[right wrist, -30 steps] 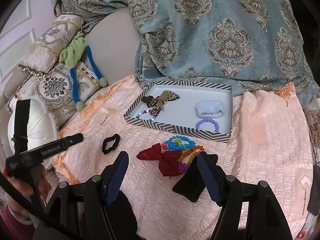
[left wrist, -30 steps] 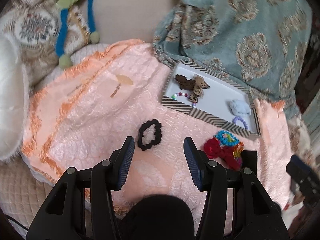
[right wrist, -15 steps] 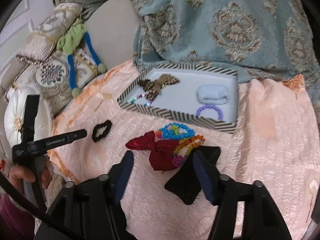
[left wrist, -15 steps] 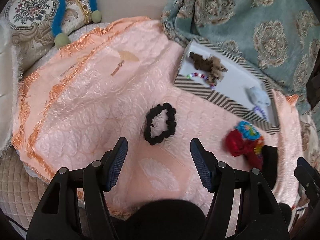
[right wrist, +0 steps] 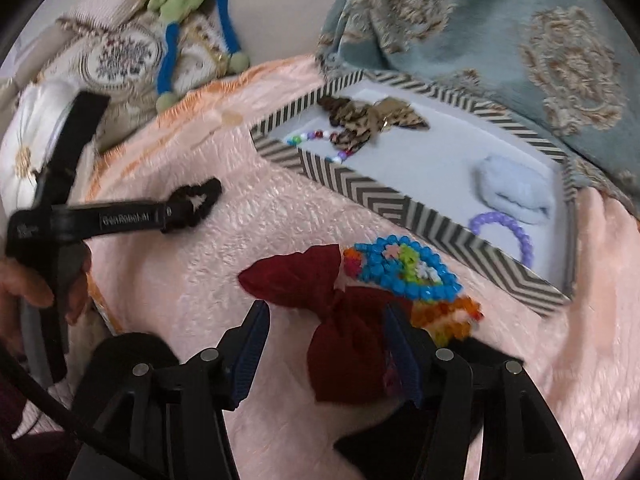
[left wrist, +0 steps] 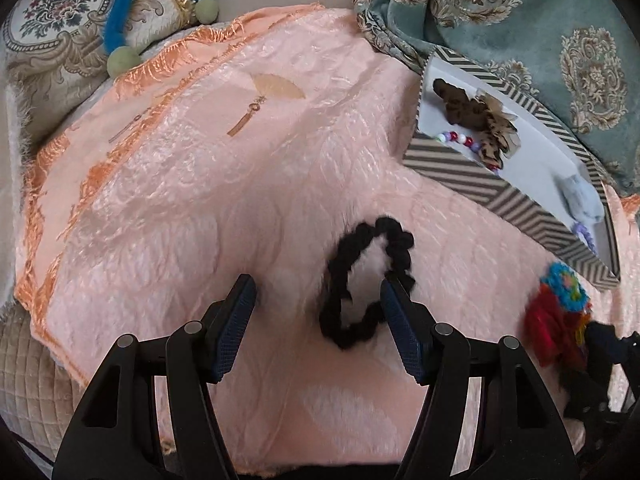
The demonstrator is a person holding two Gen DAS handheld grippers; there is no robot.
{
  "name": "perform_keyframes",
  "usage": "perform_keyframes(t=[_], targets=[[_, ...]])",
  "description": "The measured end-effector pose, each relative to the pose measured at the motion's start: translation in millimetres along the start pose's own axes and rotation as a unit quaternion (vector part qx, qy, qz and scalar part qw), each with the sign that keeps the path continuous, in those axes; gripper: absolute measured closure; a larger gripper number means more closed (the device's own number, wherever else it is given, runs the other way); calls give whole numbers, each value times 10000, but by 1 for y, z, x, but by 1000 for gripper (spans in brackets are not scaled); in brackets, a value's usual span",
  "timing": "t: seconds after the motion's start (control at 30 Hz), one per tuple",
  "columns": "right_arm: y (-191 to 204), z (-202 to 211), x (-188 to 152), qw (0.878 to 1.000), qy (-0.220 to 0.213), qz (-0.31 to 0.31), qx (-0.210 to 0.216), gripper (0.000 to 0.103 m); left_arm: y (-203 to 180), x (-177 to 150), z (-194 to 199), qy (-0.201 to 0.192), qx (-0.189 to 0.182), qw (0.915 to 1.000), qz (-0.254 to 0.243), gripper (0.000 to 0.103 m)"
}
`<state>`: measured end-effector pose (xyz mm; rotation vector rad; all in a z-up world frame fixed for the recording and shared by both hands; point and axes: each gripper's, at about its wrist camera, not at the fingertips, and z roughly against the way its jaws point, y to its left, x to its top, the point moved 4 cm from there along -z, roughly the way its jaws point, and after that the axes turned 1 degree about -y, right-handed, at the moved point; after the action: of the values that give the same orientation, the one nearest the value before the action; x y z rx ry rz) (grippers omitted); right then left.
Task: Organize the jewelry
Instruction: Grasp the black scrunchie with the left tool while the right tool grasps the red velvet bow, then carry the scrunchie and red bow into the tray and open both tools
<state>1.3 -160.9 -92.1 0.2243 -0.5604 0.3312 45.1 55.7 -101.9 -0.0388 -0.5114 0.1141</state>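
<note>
A black scrunchie (left wrist: pixel 366 280) lies on the pink quilt; my open left gripper (left wrist: pixel 316 296) is low over it, its right finger (left wrist: pixel 400 320) inside the ring. It also shows in the right wrist view (right wrist: pixel 196 202). My open right gripper (right wrist: pixel 326 320) straddles a dark red bow (right wrist: pixel 336 320), beside a blue beaded piece (right wrist: pixel 404 268) and an orange beaded piece (right wrist: pixel 448 316). The chevron-striped tray (right wrist: pixel 384 196) holds a leopard bow (right wrist: pixel 368 120), a beaded bracelet (right wrist: pixel 316 140), a pale blue scrunchie (right wrist: pixel 512 192) and a purple bracelet (right wrist: pixel 504 228).
A pink quilt (left wrist: pixel 180 200) covers the surface. Patterned cushions (left wrist: pixel 60 32) with a blue and green plush (left wrist: pixel 120 16) lie at the back left. A teal damask blanket (left wrist: pixel 520 20) is behind the tray. A black item (right wrist: pixel 480 364) lies under the right gripper.
My left gripper has moved forward and down over the black scrunchie. My right gripper has moved forward and down around the red bow. Both stay open.
</note>
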Motion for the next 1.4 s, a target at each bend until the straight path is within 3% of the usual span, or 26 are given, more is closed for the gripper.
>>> perform_keyframes(t=[0.07,0.1,0.13,0.2,0.23,0.27,0.4,0.57,0.7,0.93,1.4], targets=[[-3,-11,-1,9998,155,-89,62,71,-1,5,-6,-10,-19,10000,19,38],[-4,-15,-2,9997,210,-126,81,76,-1,6,-9,-21,-35,10000,19,39],[-5,-17,-4,9996,210,-151,96,79,-2,6,-10,-45,-52,10000,17,42],[-4,-14,-6,9997,158,-153,132,84,-3,7,-12,-75,11,10000,-54,67],[-4,-12,-6,9996,148,-165,162,85,-2,7,-11,-108,25,9999,-103,71],[-3,-8,-5,9994,103,-237,248,87,-2,7,-9,-132,-51,9998,-117,84],[-2,20,-1,9959,-209,-598,652,87,2,10,5,-188,-246,9995,-57,94],[1,50,5,9925,-515,-766,803,87,0,18,36,-300,-639,9975,5,96],[-6,71,11,9907,-732,-847,770,87,-11,25,60,-475,-742,9960,-159,96],[-44,86,24,9873,-917,-1223,431,87,-55,42,88,-742,-909,9911,-636,96],[-128,67,65,9828,-842,-1635,-185,87,-164,79,56,-685,-1093,9835,-1269,96]])
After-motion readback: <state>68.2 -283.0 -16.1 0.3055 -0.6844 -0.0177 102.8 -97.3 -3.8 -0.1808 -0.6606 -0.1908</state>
